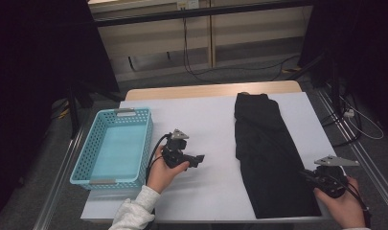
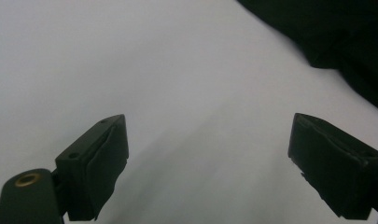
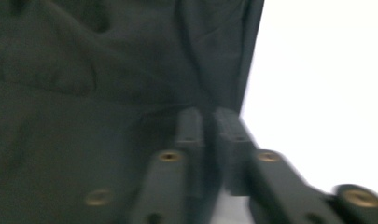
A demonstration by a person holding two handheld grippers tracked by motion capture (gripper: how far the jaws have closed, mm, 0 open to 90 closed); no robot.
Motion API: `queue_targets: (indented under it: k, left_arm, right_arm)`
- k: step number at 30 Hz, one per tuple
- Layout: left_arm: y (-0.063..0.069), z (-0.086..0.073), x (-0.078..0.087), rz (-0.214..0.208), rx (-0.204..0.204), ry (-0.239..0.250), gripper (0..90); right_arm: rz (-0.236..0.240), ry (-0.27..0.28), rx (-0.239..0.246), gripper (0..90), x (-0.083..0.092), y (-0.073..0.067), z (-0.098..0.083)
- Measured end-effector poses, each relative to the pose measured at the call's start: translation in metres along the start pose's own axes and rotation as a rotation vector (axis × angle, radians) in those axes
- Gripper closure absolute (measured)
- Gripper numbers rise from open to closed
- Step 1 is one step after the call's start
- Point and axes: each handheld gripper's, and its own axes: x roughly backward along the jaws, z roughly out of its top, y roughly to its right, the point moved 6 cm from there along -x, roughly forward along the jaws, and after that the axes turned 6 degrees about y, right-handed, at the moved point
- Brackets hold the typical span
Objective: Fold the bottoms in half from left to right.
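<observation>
A long black garment [image 1: 266, 148] lies folded lengthwise on the right half of the white table cover [image 1: 201, 115]. My right gripper [image 1: 304, 173] sits at the garment's near right edge. In the right gripper view its jaws [image 3: 207, 116] stand together on the fabric's edge [image 3: 84, 70], with the white cover just to the right. My left gripper [image 1: 199, 159] rests in a hand at the table's middle, pointing right toward the garment. It is open wide [image 2: 209, 140] with nothing between its jaws, and a corner of the black garment [image 2: 345, 37] lies beyond them.
A light blue perforated basket [image 1: 81, 158] stands empty at the left edge of the table. Behind the table are a pale wall panel and loose cables on the floor [image 1: 239, 72]. Metal rails run along both sides.
</observation>
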Motion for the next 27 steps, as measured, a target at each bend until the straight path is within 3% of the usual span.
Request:
queue_targets:
  k: [3, 12, 15, 18, 21, 23, 27]
  left_arm:
    - [0.001, 0.0, 0.0, -0.007, -0.008, -0.005, 11.7]
    - [0.0, 0.002, 0.002, -0.003, -0.012, 0.008, 11.5]
    - [-0.001, 0.001, 0.001, 0.001, -0.012, 0.009, 11.4]
    - [0.001, 0.0, 0.0, -0.004, -0.008, 0.006, 11.5]
    - [0.001, 0.0, 0.0, -0.005, -0.012, -0.001, 11.5]
    - [0.001, 0.0, 0.0, -0.005, -0.012, 0.0, 11.5]
    - [0.003, -0.001, -0.002, -0.011, -0.009, 0.0, 11.5]
  right_arm:
    - [0.02, 0.007, -0.001, 90.0, 0.003, -0.001, 0.003]
    - [0.014, 0.007, 0.002, 90.0, 0.007, 0.001, 0.004]
    - [-0.023, 0.037, -0.001, 79.2, 0.005, 0.002, 0.006]
    - [-0.025, 0.034, 0.001, 77.7, 0.002, 0.0, 0.005]
    - [-0.023, -0.001, 0.011, 80.5, -0.004, -0.003, 0.001]
    - [-0.004, 0.002, 0.019, 88.9, -0.005, -0.005, 0.002]
    - [0.001, -0.009, 0.027, 90.0, -0.006, -0.006, 0.004]
